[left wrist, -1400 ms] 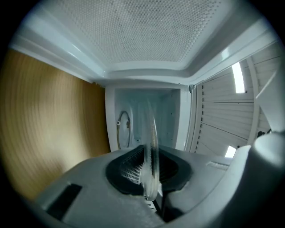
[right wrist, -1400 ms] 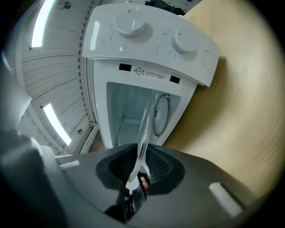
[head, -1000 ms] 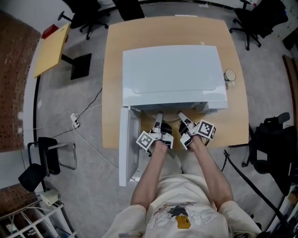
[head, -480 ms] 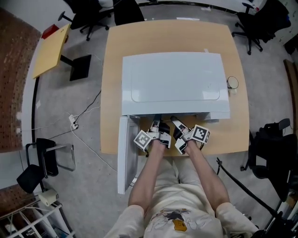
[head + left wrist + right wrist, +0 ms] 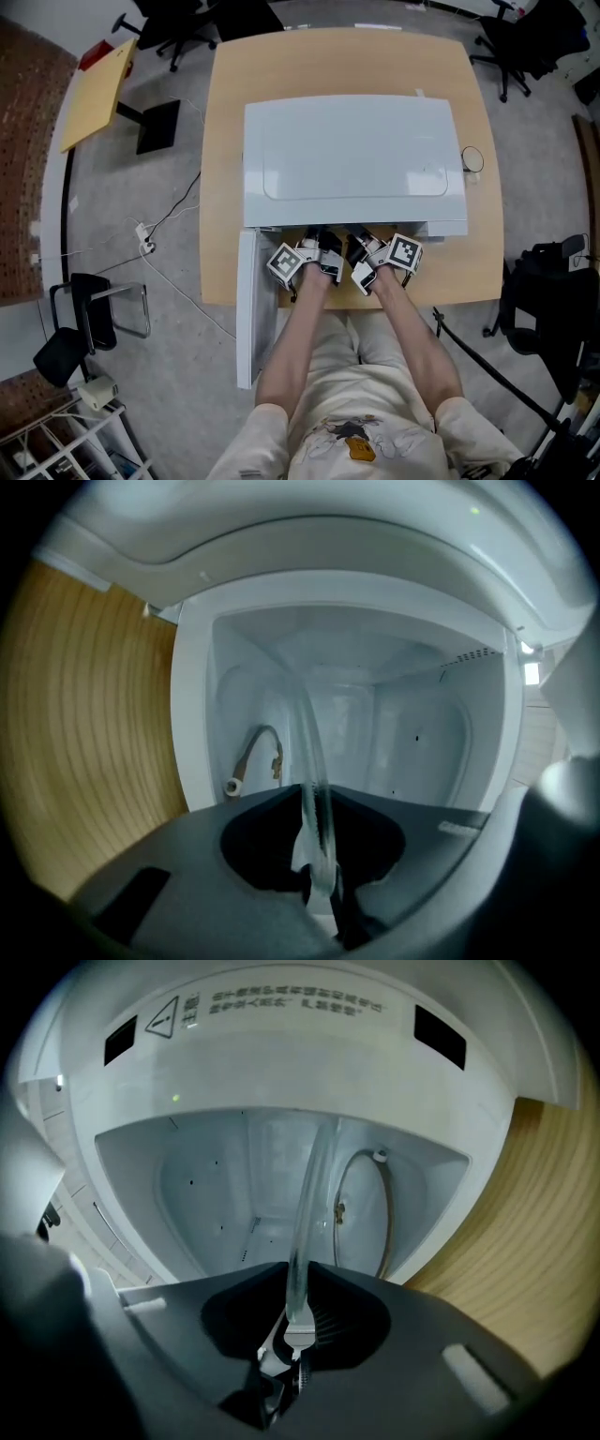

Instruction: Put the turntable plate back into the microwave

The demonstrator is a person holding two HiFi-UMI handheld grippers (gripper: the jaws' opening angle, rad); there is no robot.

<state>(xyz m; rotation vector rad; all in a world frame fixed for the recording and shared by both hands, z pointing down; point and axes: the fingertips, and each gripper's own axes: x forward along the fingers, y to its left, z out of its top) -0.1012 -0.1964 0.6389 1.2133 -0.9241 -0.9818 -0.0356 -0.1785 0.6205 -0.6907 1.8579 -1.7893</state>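
The white microwave [image 5: 352, 159] stands on the wooden table [image 5: 225, 141], its door [image 5: 246, 309] swung open to the left. The clear glass turntable plate shows edge-on in both gripper views, its rim [image 5: 314, 789] [image 5: 309, 1213] reaching into the white cavity [image 5: 394, 724]. My left gripper [image 5: 319, 878] pinches the rim's near edge; its jaws have just eased slightly wider with the glass still between them. My right gripper [image 5: 292, 1335] has just been closing and now clamps the rim too. In the head view both grippers [image 5: 322, 242] [image 5: 361, 244] sit side by side at the cavity mouth.
A thin curved ring-like piece [image 5: 255, 752] [image 5: 380, 1204] shows inside the cavity beside the plate. A small round object [image 5: 472, 159] lies on the table right of the microwave. Office chairs [image 5: 525, 37] and a cable [image 5: 164, 248] surround the table.
Both hands have moved forward towards the microwave opening, so the jaws now reach under its front edge. The plate stays gripped on both sides.
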